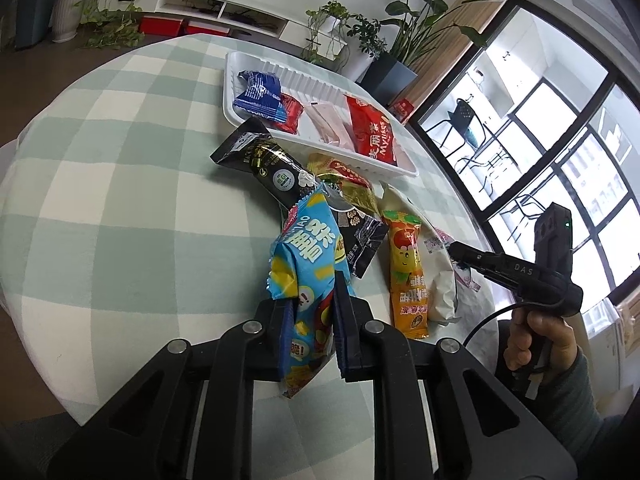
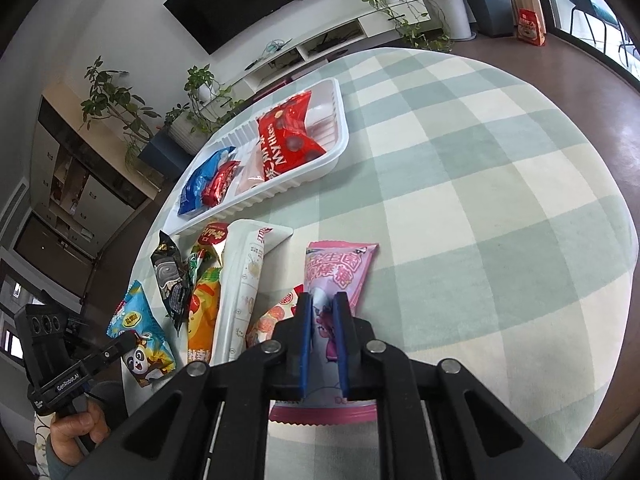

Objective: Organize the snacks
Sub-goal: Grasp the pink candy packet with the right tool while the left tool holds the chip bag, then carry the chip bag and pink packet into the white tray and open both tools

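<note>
Blue snack packet (image 1: 308,276) is clamped in my left fingers (image 1: 343,300), pink candy packet (image 2: 334,280) in my right fingers (image 2: 305,320), both long axes running forward. White tray (image 1: 240,56) lies beyond the loose pile, nearer my left gripper (image 1: 314,320).

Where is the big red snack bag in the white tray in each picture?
Left wrist view: the big red plastic snack bag lies in the right part of the white plastic tray, above the middle of the picture.
Right wrist view: the same bag lies in the tray's upper right part, above and left of the middle.
Shared landmark: the blue snack packet at the tray's other end.
</note>
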Motion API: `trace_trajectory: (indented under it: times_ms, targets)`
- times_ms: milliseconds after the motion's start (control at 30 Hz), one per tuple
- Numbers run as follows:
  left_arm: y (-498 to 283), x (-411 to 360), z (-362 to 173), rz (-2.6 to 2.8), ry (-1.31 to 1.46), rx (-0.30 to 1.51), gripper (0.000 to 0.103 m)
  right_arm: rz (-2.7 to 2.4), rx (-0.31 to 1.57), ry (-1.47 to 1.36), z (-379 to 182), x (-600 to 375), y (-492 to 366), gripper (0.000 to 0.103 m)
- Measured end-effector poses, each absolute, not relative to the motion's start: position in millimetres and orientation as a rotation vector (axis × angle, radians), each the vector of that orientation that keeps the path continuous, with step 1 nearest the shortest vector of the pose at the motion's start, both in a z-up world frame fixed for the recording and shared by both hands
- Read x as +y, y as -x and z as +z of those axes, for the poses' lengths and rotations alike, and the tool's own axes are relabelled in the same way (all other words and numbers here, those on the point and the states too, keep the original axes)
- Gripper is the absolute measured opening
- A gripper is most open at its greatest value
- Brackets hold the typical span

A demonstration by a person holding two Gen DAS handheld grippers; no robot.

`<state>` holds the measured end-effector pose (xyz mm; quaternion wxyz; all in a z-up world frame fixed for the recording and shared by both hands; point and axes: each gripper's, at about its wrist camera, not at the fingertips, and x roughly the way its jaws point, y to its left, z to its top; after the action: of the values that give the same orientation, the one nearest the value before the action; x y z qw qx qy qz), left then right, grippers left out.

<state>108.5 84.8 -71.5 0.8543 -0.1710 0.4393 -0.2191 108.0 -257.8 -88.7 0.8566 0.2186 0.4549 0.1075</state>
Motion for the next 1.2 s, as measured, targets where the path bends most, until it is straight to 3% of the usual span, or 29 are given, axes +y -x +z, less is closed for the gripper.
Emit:
trace_trajectory:
  times_ms: [133, 200, 267, 367, 433, 467, 667, 800, 1200]
  targets:
    - [-106.2, 87.1, -71.7, -0.448, 0.350, 0.934, 0.015, 0.206, 0.998, -0.386, -83.7, -251.0, -110.5, 0.020]
    - [-104.8, 86.4, -70.9, -0.447, 0.338, 0.939, 0.015, 0.169, 1.014, -0.320, -80.9, -245.2, -111.9, 0.054]
    - [-103.6, 84.1, -68.6, -0.456, 0.328, 0.945, 0.015, 0.136, 1.015, -0.245, -81.5, -238.2, -114.0, 0.066]
    - [-104.2, 81.9, -66.4, -0.462, 0.310, 0.955, 0.015, 0.156, 1.071, -0.162, -92.5, -226.1, -122.0, 0.063]
    - [-105.2, 83.6, -67.9, -0.459, 0.316, 0.958, 0.015, 0.155, 1.069, -0.131, -92.2, -224.8, -124.1, 0.036]
    - [-105.2, 84.2, -69.1, -0.460, 0.318, 0.961, 0.015, 0.152, 1.074, -0.145, -92.4, -227.3, -124.5, 0.032]
    - [-107.0, 83.1, -73.4, -0.467, 0.321, 0.969, 0.015, 0.192, 1.101, -0.212, -94.7, -239.4, -123.3, 0.027]
    - [-105.8, 84.1, -72.6, -0.468, 0.327, 0.962, 0.015, 0.196, 1.107, -0.180, -91.7, -236.7, -123.8, 0.017]
    - [-108.2, 103.4, -41.1, -0.496, 0.386, 0.890, 0.015, 0.195, 0.964, -0.311, -57.1, -262.6, -105.9, 0.016]
